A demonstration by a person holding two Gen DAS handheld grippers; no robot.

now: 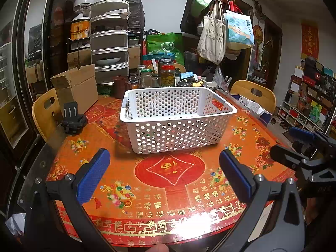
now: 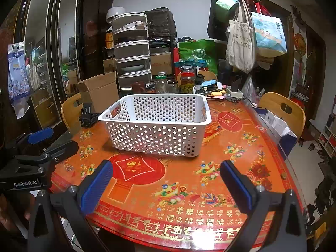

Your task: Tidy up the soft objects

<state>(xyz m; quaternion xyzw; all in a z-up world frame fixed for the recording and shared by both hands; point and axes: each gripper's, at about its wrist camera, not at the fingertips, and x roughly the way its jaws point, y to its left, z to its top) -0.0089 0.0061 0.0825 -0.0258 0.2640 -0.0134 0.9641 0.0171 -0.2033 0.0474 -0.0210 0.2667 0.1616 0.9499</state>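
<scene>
Both tools hang released over the near table (image 1: pixel 189 199) edge: left tool (image 1: pixel 164 174), right tool (image 2: pixel 166 180). One white basket (image 1: pixel 178 134) sits mid-table. Only the right view shows the blue bag (image 2: pixel 16 71) on the cabinet.

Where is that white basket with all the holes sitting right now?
The basket stands in the middle of the red table, ahead of both open grippers, with the jars behind it and a cardboard box to its left.

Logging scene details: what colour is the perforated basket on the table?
White, with round holes all over; the basket shows best in the left wrist view.
</scene>
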